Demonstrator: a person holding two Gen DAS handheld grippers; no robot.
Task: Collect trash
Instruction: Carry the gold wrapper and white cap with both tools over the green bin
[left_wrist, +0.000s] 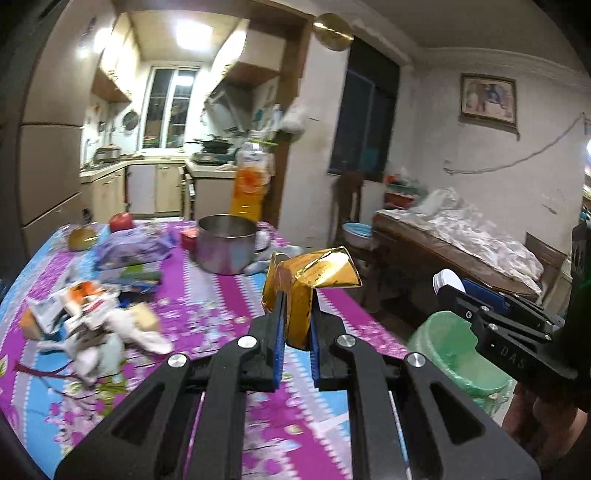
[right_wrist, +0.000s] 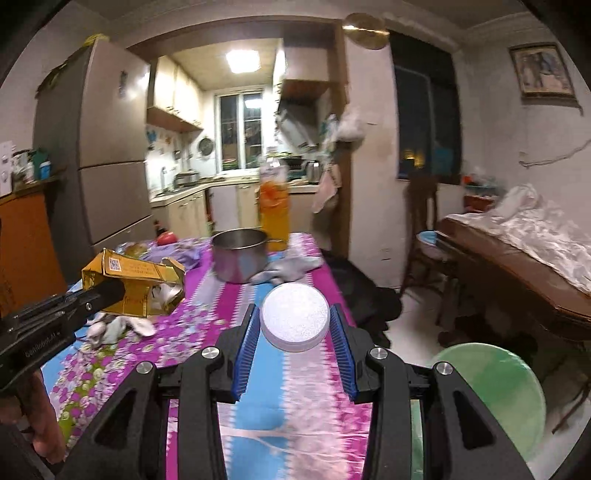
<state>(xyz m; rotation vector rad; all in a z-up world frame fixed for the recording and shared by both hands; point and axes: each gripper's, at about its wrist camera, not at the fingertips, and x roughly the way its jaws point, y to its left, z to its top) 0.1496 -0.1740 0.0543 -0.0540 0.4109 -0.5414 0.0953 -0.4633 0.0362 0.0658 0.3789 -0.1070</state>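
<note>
My left gripper (left_wrist: 297, 321) is shut on a crumpled gold carton (left_wrist: 310, 280) and holds it above the right part of the table; it also shows in the right wrist view (right_wrist: 136, 284). My right gripper (right_wrist: 295, 325) is shut on a white round lid (right_wrist: 294, 316), held above the table's right edge; it also shows in the left wrist view (left_wrist: 448, 282). A green-lined trash bin (left_wrist: 458, 354) stands on the floor right of the table, below the right gripper (right_wrist: 491, 398). A heap of paper scraps and tissues (left_wrist: 88, 321) lies on the table's left.
The table has a purple and blue flowered cloth (left_wrist: 207, 295). On it stand a steel pot (left_wrist: 225, 243), an orange juice bottle (left_wrist: 251, 181), a purple packet (left_wrist: 133, 247), an apple (left_wrist: 121, 221) and a pear (left_wrist: 82, 238). A wooden bench with white sheets (left_wrist: 461, 236) stands to the right.
</note>
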